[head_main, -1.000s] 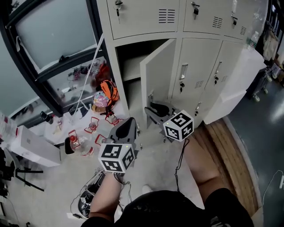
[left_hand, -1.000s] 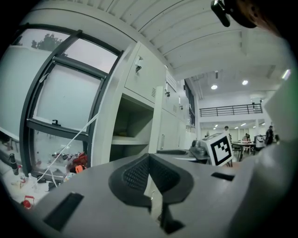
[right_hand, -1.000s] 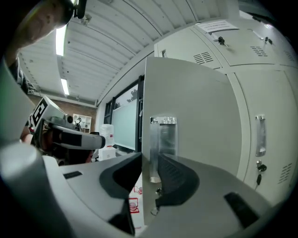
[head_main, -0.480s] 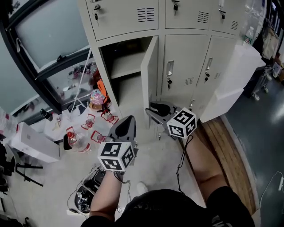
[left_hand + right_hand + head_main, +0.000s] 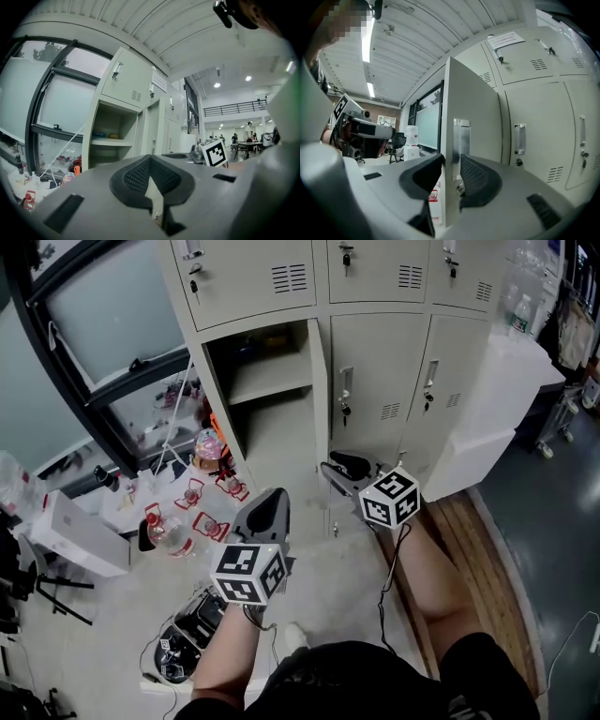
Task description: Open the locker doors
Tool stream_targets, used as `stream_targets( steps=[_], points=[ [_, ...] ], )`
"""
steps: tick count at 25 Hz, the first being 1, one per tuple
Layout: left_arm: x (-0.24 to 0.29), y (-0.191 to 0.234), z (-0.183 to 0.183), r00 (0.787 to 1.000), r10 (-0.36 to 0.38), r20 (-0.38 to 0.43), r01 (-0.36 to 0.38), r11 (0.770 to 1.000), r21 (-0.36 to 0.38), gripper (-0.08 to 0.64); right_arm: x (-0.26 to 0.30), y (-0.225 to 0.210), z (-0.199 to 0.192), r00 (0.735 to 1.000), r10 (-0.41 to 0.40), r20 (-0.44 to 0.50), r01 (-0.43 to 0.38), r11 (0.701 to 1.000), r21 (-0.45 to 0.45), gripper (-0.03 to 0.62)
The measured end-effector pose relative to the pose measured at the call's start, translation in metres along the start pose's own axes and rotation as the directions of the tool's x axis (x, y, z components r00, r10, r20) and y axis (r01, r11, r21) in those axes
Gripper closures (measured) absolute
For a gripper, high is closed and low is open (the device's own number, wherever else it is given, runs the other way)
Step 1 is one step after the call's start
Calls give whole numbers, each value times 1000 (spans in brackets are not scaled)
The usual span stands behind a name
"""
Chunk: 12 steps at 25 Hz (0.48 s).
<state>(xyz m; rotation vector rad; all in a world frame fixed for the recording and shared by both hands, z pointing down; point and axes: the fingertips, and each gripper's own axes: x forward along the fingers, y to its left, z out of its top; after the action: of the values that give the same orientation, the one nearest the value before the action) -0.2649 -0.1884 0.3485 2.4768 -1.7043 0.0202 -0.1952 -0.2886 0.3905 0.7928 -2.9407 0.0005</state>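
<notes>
The beige lockers (image 5: 375,381) stand ahead. The lower left locker (image 5: 267,399) is open, with a shelf inside. Its door (image 5: 320,409) stands edge-on to me. My right gripper (image 5: 336,468) is at the door's low free edge. In the right gripper view the door (image 5: 471,108) runs between the jaws of the right gripper (image 5: 452,178), just under its metal handle (image 5: 461,145). The jaws have just been opening, and both pads still touch the door. My left gripper (image 5: 272,498) hangs shut and empty lower left, pointing at the open locker (image 5: 112,140); the left gripper (image 5: 151,176) holds nothing.
Water bottles and red clutter (image 5: 183,512) lie on the floor left of the lockers, beside a white box (image 5: 70,535). A white cabinet (image 5: 506,399) stands at the right, with a wooden strip (image 5: 478,549) on the floor. Cables and gear (image 5: 187,634) lie by my feet.
The locker door has swung from half open to edge-on, with the right gripper staying on its edge. Both grippers have shifted a little against the lockers.
</notes>
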Motion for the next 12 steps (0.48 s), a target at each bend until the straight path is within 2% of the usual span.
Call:
stream_targets(
  steps=[7, 12],
  points=[
    [-3, -29, -5, 1000, 1, 4, -1, 1000, -6, 561, -30, -20, -4, 989, -147, -19, 146, 989, -26, 463],
    [-2, -44, -6, 1000, 5, 4, -5, 1000, -1, 561, -45, -30, -5, 977, -210, -24, 209, 977, -43, 509]
  ],
)
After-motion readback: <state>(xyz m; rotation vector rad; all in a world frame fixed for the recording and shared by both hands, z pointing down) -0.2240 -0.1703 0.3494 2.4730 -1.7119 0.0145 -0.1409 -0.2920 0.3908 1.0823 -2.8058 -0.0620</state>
